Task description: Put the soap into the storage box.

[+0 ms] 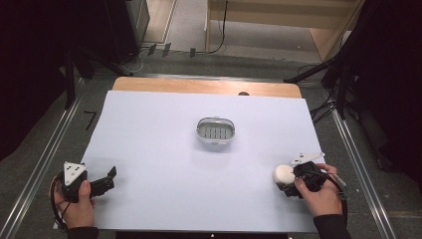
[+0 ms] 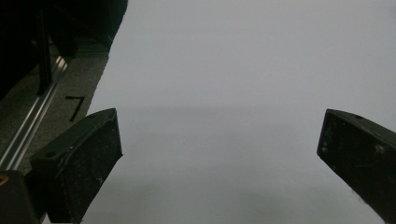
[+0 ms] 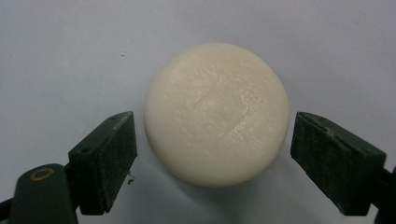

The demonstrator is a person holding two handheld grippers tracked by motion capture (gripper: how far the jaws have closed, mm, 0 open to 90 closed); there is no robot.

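Grasp step: your right gripper (image 3: 212,154) straddles the soap (image 3: 215,113) near the table's (image 1: 164,199) front right corner, jaws part open, pads not yet touching; left gripper (image 2: 219,154) wide, empty; next, close squarely.
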